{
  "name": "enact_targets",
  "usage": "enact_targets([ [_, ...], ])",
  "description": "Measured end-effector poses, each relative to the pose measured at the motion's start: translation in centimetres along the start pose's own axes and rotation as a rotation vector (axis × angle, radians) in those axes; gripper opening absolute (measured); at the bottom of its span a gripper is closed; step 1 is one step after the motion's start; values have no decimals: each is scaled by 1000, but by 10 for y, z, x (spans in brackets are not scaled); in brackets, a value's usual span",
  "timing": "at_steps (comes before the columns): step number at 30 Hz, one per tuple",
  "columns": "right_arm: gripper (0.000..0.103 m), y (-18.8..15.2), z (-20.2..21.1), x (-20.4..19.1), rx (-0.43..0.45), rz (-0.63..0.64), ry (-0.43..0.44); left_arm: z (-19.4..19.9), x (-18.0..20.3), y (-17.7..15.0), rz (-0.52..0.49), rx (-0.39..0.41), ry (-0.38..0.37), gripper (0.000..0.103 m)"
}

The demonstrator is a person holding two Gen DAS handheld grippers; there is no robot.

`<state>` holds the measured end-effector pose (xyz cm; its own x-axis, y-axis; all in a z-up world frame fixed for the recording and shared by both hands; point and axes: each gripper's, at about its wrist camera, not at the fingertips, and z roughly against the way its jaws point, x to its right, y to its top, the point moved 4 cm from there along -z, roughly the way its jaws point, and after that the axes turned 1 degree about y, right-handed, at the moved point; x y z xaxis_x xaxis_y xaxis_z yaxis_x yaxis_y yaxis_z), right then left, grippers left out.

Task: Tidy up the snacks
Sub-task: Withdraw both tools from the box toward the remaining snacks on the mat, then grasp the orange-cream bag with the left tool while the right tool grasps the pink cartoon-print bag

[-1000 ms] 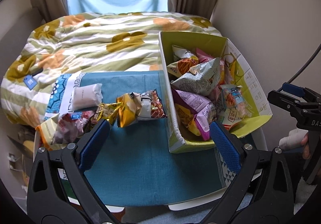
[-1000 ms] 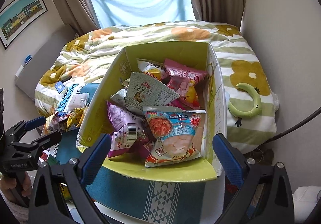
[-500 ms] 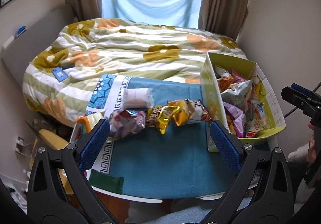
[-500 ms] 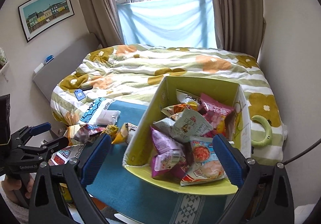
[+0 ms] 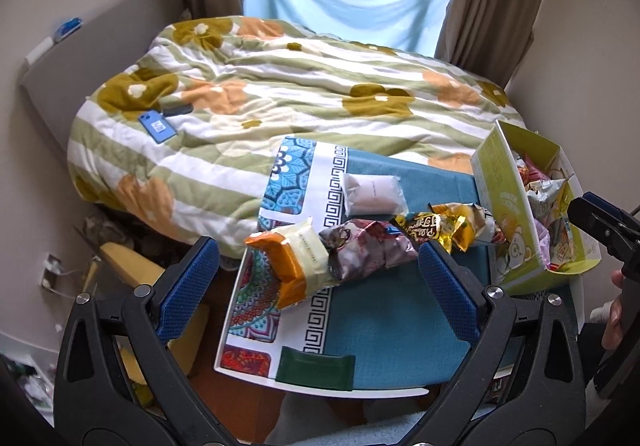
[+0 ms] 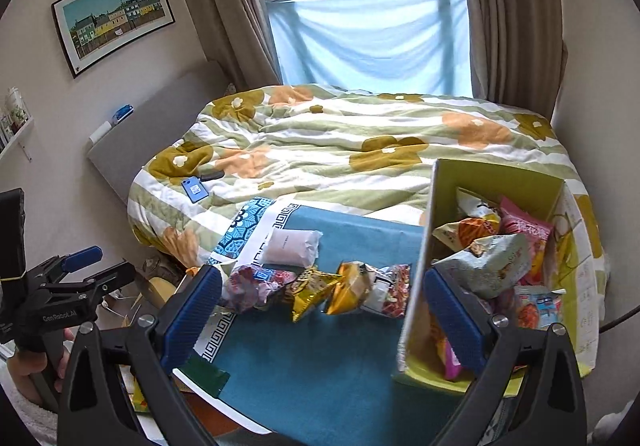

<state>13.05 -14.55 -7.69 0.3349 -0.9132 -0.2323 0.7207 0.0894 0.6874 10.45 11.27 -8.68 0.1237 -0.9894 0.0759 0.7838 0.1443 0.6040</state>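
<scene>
Hovering above the teal cloth (image 5: 384, 322), the left gripper (image 5: 316, 286) has its jaws spread wide and holds nothing. Loose snacks lie in a row: an orange-and-cream pack (image 5: 298, 266), a crumpled red pack (image 5: 368, 252), a white pouch (image 5: 374, 193) and gold wrappers (image 5: 444, 228). Further right, the green box (image 6: 418, 286) is full of snacks. The right gripper (image 6: 322, 314) is also spread and empty.

Both wrist views face the snack row (image 5: 400, 238) from above.
</scene>
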Motion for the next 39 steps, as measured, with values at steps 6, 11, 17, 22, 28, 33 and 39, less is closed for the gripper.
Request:
enact_targets([
  [6, 101, -8, -38, -36, -49, -95, 16, -31, -37, 1, 1, -67, -36, 99],
  [11, 101, -22, -71, -54, -101, -191, -22, -70, -55, -4, 12, -143, -89, 99],
  [17, 101, -44, -107, -55, -138, -377, -56, -125, -50, -15, -8, -224, -118, 99],
  [22, 101, -64, -132, -50, -163, -518, -51, -164, -38, -25, -4, -291, -133, 99],
  [28, 101, -77, -157, -42, -179, -616, -29, -196, -34, -28, 19, -317, -90, 99],
  [33, 101, -79, -176, -36, -181, -678, -3, -213, -32, -30, 16, -340, -56, 99],
  [39, 101, -81, -197, -35, -219, -711, 16, -220, -33, -30, 17, -342, -21, 98],
])
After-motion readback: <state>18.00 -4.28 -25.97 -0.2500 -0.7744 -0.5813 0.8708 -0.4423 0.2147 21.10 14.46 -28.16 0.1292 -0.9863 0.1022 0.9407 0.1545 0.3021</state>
